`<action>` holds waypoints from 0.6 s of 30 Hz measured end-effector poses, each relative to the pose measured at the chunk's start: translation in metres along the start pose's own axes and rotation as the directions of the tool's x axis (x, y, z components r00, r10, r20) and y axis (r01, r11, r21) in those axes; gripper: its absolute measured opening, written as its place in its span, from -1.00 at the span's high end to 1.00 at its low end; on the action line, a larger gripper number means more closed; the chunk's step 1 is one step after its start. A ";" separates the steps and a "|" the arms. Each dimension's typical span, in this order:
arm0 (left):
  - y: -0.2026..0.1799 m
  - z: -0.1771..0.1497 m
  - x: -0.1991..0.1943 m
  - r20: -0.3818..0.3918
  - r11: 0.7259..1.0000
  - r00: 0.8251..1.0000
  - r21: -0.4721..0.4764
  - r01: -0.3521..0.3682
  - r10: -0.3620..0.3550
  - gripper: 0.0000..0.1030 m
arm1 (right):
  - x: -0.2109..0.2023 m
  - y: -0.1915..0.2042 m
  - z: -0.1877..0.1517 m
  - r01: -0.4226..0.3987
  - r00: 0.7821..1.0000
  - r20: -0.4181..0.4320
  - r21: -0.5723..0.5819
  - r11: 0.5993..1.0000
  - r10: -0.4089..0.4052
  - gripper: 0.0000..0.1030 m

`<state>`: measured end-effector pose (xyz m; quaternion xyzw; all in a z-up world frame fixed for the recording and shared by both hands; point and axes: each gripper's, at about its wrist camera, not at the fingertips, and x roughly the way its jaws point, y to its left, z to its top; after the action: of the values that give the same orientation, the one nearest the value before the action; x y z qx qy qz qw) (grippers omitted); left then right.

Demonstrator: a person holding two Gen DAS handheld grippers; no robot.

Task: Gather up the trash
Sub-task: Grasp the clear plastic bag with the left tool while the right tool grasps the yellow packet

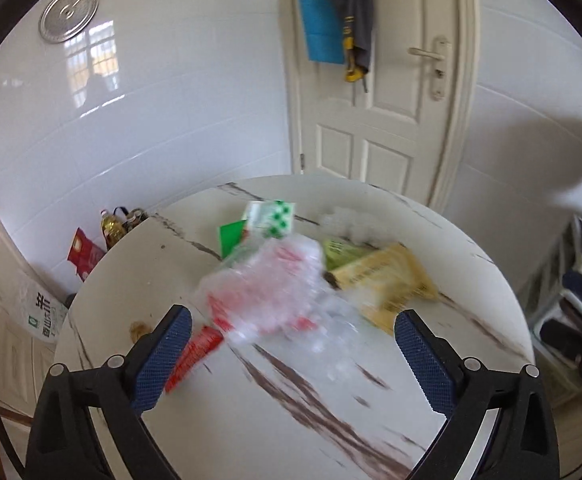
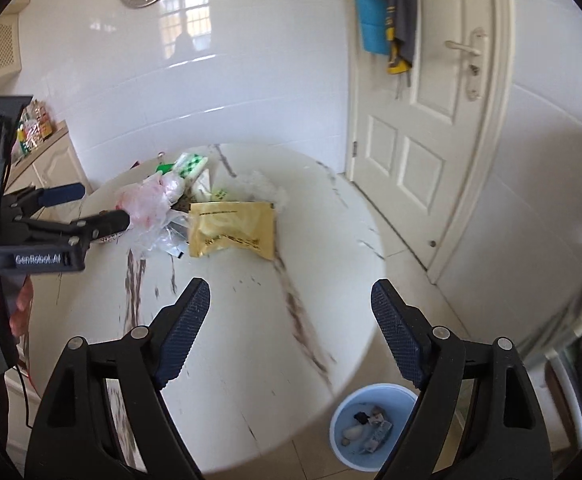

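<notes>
The left gripper [image 1: 293,354] is hovering with jaws spread apart around the near edge of a crumpled clear plastic bag [image 1: 279,288] lying on the round tabletop [image 1: 251,412] among wrappers, beside a yellow packet [image 2: 231,230]. The right gripper [image 2: 291,320] is hanging over bare tabletop, jaws apart and holding nothing, with a blue trash bin [image 2: 341,412] sitting on the floor at the near right.

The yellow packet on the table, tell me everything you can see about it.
The flat yellow foil-like packet lies on the round white marble-look table, at the right side of the trash pile. It is roughly rectangular, crinkled, with dark print lines too blurred to read. Its left edge meets the crumpled clear plastic bag with red print; a green wrapper sits just behind it. Neither gripper touches it.
</notes>
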<state>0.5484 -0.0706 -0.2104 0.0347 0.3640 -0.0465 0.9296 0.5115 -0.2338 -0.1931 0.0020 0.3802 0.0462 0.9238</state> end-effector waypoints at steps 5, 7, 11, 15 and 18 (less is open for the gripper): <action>0.010 0.011 0.050 -0.075 0.998 0.996 0.037 -0.042 0.045 -0.94 | 0.047 0.009 0.011 -0.028 0.998 -0.053 -0.017 0.999 0.027 -0.58; 0.010 0.013 0.063 -0.094 0.997 0.995 0.060 -0.038 0.044 -0.94 | 0.062 0.010 0.013 -0.043 0.997 -0.070 -0.016 0.999 0.041 -0.58; 0.008 0.017 0.083 -0.135 0.998 0.991 0.069 0.009 0.000 -0.84 | 0.086 0.011 0.021 -0.083 0.992 -0.094 -0.014 0.996 0.082 -0.58; 0.011 0.017 0.088 -0.144 0.996 0.988 0.062 0.057 -0.048 -0.40 | 0.106 0.016 0.028 -0.122 0.986 -0.116 -0.022 0.992 0.119 -0.60; 0.021 0.015 0.080 -0.141 0.997 0.988 0.047 0.065 -0.057 -0.35 | 0.119 0.024 0.031 -0.144 0.981 -0.133 -0.039 0.989 0.138 -0.60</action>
<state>0.6197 -0.0561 -0.2534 0.0507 0.4276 -0.0818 0.8988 0.6156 -0.1981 -0.2536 0.0035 0.4374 0.1210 0.8911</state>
